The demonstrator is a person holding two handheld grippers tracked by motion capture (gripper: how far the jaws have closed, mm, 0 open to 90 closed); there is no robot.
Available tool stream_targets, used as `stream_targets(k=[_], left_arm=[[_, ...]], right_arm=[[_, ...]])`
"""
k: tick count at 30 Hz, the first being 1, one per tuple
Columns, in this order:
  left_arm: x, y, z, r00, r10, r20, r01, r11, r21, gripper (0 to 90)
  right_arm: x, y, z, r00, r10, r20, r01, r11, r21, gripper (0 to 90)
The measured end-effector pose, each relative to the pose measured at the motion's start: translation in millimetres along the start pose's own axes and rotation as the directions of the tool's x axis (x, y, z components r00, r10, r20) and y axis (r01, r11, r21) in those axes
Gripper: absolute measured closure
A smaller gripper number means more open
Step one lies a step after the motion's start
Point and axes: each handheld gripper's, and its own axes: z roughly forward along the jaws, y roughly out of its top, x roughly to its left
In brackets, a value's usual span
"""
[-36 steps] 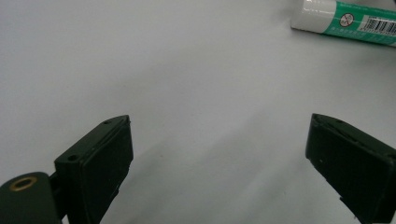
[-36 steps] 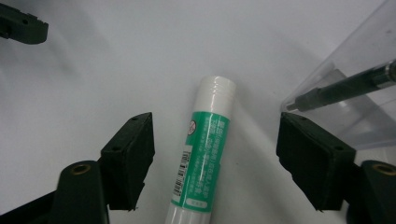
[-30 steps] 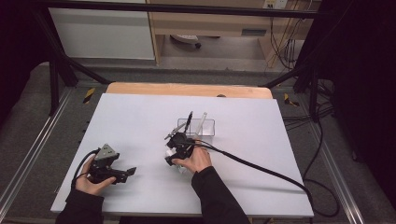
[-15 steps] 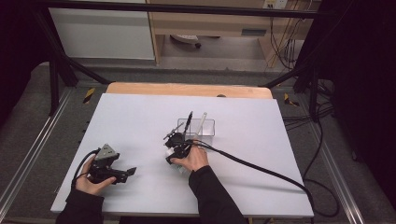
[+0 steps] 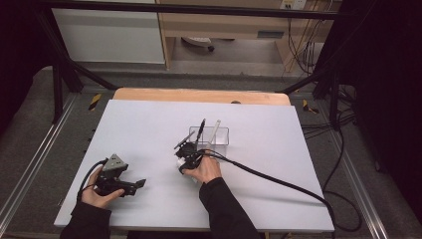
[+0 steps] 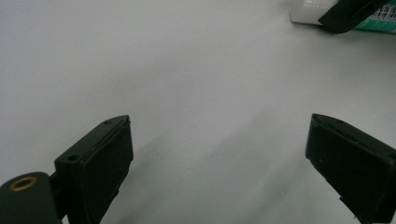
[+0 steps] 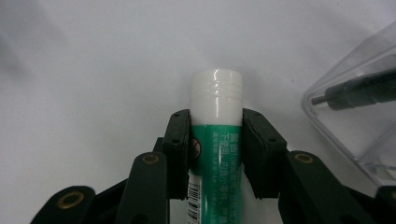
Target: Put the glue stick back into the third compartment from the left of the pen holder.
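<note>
A green and white glue stick [image 7: 216, 126] with a white cap is clamped between the jaws of my right gripper [image 7: 215, 147], which is shut on it just over the white table. In the high view that right gripper [image 5: 185, 158] sits at mid-table, right beside a clear plastic box [image 5: 209, 138] holding a black pen [image 5: 200, 129] and a white pen [image 5: 215, 130]. My left gripper [image 5: 135, 185] rests at the front left, open, with bare table between its pads [image 6: 100, 163]. The glue stick [image 6: 308, 11] appears at the far top right of the left gripper view.
The white table top [image 5: 149, 124] has a wooden strip [image 5: 199, 95] along its far edge. A black cable [image 5: 278, 181] trails right from the right gripper. The clear box's corner [image 7: 355, 116] stands close on the right of the glue stick.
The right gripper has shifted slightly toward the near left of the box. The left gripper has stayed in place.
</note>
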Motion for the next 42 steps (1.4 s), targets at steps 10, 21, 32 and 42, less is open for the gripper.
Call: stream_targets(k=[10, 21, 32, 42], left_arm=[[0.6, -0.4, -0.3, 1.0, -0.003, -0.001, 0.003, 1.0, 0.0, 7.3], [-0.1, 0.0, -0.6, 1.0, -0.002, -0.002, 0.002, 1.0, -0.004, 7.3], [-0.7, 0.3, -1.1, 1.0, 0.0, -0.004, 0.0, 1.0, -0.006, 7.3], [-0.9, 0.4, -0.9, 1.0, -0.001, -0.007, 0.001, 1.0, -0.006, 7.4]], right_arm=[[-0.4, 1.3, -2.1, 0.9998, -0.017, -0.013, 0.017, 0.999, 0.034, 65.9], [0.0, 0.4, -19.6, 0.9968, -0.077, -0.021, 0.077, 0.997, 0.014, 66.1], [0.6, -1.0, -45.2, 0.9943, -0.103, -0.028, 0.101, 0.993, -0.059, 66.0], [-1.0, -12.8, -61.9, 0.9931, -0.117, -0.009, 0.115, 0.982, -0.15, 65.9]])
